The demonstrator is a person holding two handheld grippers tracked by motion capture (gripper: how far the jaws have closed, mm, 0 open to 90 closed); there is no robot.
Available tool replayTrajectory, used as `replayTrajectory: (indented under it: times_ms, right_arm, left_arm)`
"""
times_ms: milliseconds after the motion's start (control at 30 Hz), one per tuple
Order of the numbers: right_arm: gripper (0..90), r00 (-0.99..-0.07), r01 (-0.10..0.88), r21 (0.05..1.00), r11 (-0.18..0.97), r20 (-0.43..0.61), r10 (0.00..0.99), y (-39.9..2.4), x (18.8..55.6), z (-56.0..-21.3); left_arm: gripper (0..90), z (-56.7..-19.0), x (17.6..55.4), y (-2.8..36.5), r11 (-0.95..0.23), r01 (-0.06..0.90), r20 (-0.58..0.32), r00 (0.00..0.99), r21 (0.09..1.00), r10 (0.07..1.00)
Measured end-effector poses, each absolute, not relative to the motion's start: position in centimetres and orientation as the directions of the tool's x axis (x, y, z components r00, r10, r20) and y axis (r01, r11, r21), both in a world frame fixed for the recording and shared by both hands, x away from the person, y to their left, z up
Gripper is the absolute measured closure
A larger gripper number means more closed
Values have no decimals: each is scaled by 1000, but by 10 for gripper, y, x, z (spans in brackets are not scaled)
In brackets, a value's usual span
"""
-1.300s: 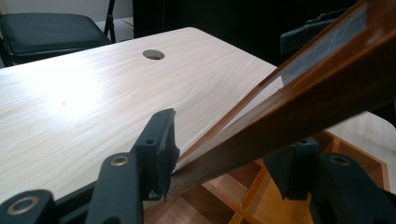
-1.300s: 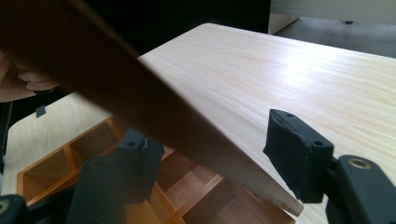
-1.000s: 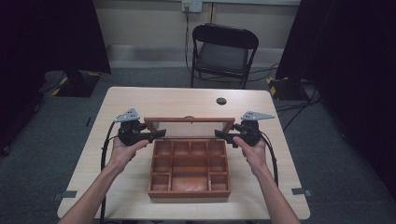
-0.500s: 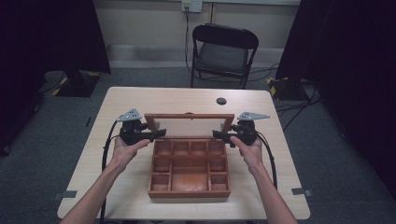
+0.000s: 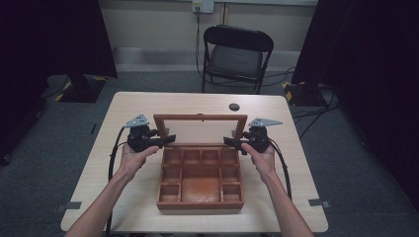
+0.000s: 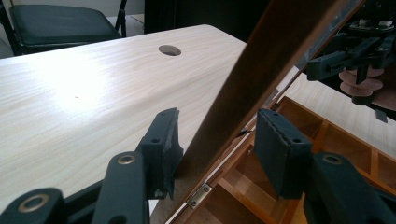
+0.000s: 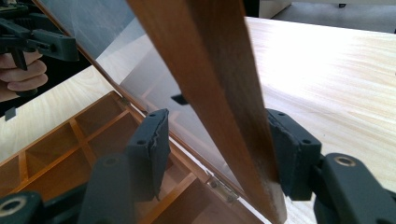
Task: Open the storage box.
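- Your left gripper sits at the box's back-left corner, held in your left hand; jaws spread wide, one on each side of the lid's left frame edge.
- In the left gripper view the near jaw touches or almost touches the lid frame; the far jaw stands clear of it. Not clamped.
- The box sits mid-table, toward your edge, with the lid raised and tilted at the back on its hinges.
- Lid is a wood frame around a clear pane; table grain shows through it.
- Inside the box: small compartments along the back and sides, one larger in the middle front. Contents: can't tell any.
- Your right gripper sits at the box's back-right corner, in your right hand; jaws wide, straddling the lid's right frame edge.
- In the right gripper view the outer jaw lies against the frame; the inner jaw is apart from the pane. Not clamped.
- Behind the box: a round hole in the table near its far edge.
- Beyond the table, a black chair.
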State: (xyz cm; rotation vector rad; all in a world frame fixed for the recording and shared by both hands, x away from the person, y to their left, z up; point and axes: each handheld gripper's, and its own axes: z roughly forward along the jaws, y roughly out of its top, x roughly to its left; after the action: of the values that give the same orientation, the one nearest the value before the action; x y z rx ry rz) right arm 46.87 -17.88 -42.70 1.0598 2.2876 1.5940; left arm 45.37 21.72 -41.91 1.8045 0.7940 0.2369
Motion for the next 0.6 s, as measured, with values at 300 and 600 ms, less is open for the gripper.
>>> replayTrajectory:
  times_ms: [300, 600]
  right_arm:
    - [454, -733, 457, 867, 197, 242, 636, -178, 472, -432]
    - [468, -725, 452, 873, 182, 240, 646, -178, 476, -435]
  left_arm:
    - [521, -426, 458, 217, -185, 417, -218, 745, 890, 631]
    - [553, -433, 462, 220, -187, 433, -222, 731, 882, 646]
